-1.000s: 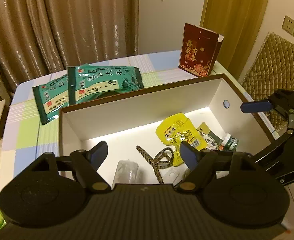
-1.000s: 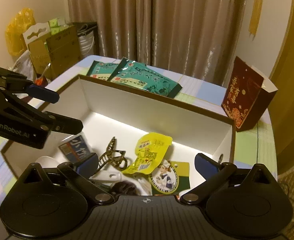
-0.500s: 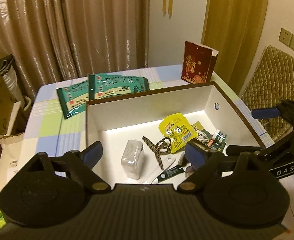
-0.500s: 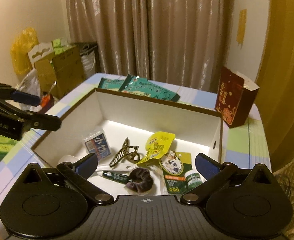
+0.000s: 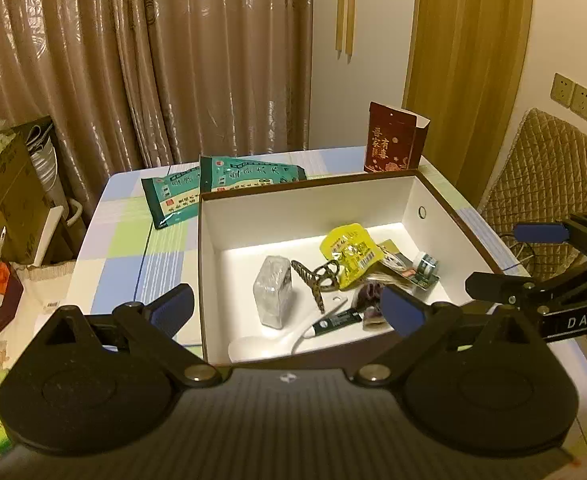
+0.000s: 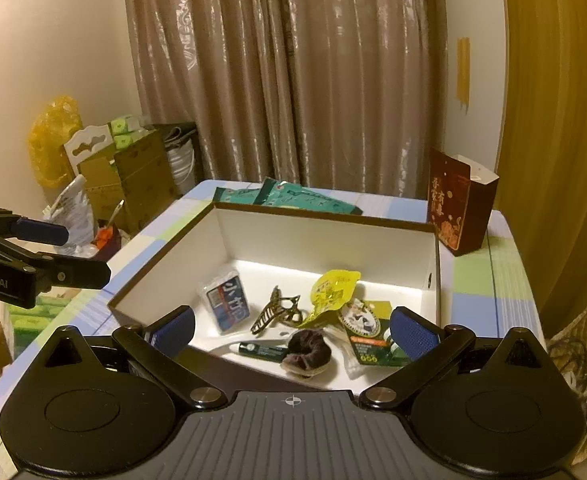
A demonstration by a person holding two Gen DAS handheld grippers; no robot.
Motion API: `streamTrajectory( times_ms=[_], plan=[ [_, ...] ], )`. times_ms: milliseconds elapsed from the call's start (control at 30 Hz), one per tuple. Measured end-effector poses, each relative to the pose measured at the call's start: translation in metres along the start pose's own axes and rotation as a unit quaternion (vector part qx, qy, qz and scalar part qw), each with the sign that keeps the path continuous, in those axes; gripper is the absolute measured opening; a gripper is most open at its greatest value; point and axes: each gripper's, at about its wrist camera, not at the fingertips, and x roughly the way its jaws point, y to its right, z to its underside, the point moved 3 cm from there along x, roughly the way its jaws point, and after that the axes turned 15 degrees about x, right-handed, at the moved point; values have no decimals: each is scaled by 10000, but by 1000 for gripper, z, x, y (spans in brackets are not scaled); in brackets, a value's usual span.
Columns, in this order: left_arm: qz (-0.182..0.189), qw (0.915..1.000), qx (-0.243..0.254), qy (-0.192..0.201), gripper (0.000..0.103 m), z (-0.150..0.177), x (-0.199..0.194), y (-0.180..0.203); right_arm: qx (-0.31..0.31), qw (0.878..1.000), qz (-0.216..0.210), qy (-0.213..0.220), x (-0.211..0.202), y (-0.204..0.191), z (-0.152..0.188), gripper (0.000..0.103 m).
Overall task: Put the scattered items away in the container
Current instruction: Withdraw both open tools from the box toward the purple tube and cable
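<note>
Shiny brown curtains point(image 5: 133, 64) hang behind the table point(image 5: 133, 248); a quilted chair point(image 5: 549, 176) stands right of it, cardboard boxes point(image 6: 133, 176) left.

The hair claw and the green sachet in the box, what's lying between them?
In the right wrist view, the yellow snack pouch lies between the hair claw and the green sachet, overlapping the sachet's edge.

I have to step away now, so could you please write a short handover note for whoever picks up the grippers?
Left gripper: open, nothing held; its jaws have just been opening.
Right gripper: open, nothing held.
Box: holds the tissue pack, hair clip, yellow pouch, scrunchie, spoon and other small things.
On the table outside the box: two green packets and a red paper bag.
Left to do: possibly those, if they belong in the box.
</note>
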Motion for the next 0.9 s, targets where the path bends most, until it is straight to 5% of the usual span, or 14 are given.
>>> streamTrajectory(
  times_ms=[900],
  plan=[
    [-6,9959,-128,-897,97,93,-9,23,28,9957,153,-915,-1,-2,83,101]
  ],
)
